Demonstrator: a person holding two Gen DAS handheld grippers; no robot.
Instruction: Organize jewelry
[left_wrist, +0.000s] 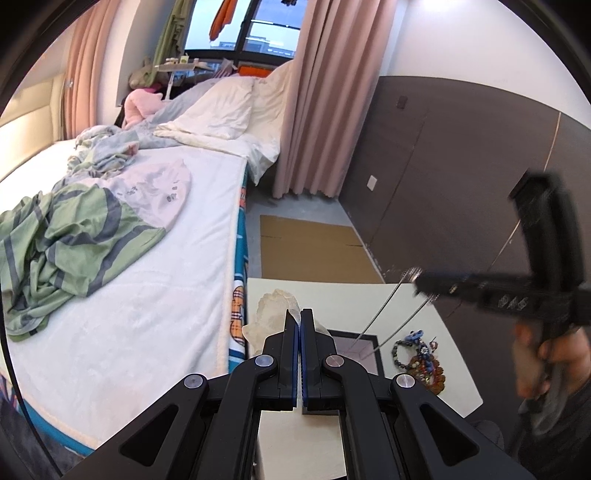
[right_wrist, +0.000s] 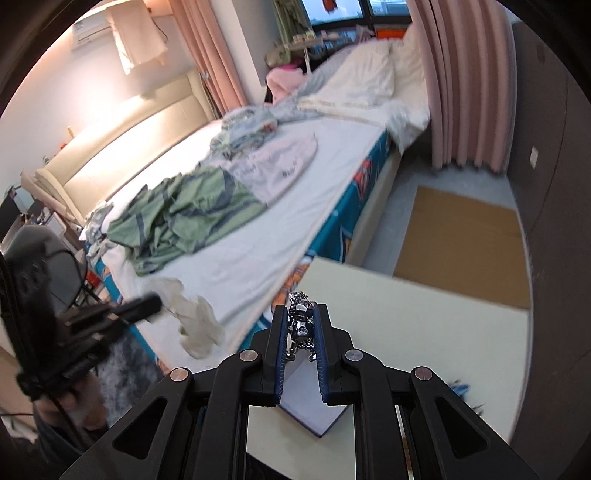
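- The right gripper (right_wrist: 300, 326), black with blue-padded fingers, is seen at lower centre of the right wrist view, clamped on a silver metal chain necklace with chunky faceted links (right_wrist: 301, 317).
- The chain is bunched between the pads, bright and reflective, with a few links standing above the fingertips and short ends hanging below.
- In the left wrist view two thin silvery strands of the same chain are seen hanging from the right gripper (left_wrist: 419, 282) at centre right, sloping down to a black-framed square tray with a pale lining (left_wrist: 364, 350).
- The left gripper (left_wrist: 298, 321) is seen at lower centre of its own view with its blue pads pressed together on a crumpled translucent plastic bag (left_wrist: 277, 306).
- Just right of the tray, a heap of beaded bracelets in dark, amber and blue beads (left_wrist: 419, 360) is lying on the cream-coloured table top (left_wrist: 332, 291).
- Beyond the table, flattened brown cardboard (left_wrist: 310, 247) is laid on the floor.
- A bed with a white sheet (left_wrist: 147, 295) fills the left half of the frame, with a green striped garment (left_wrist: 66, 240) crumpled on it.
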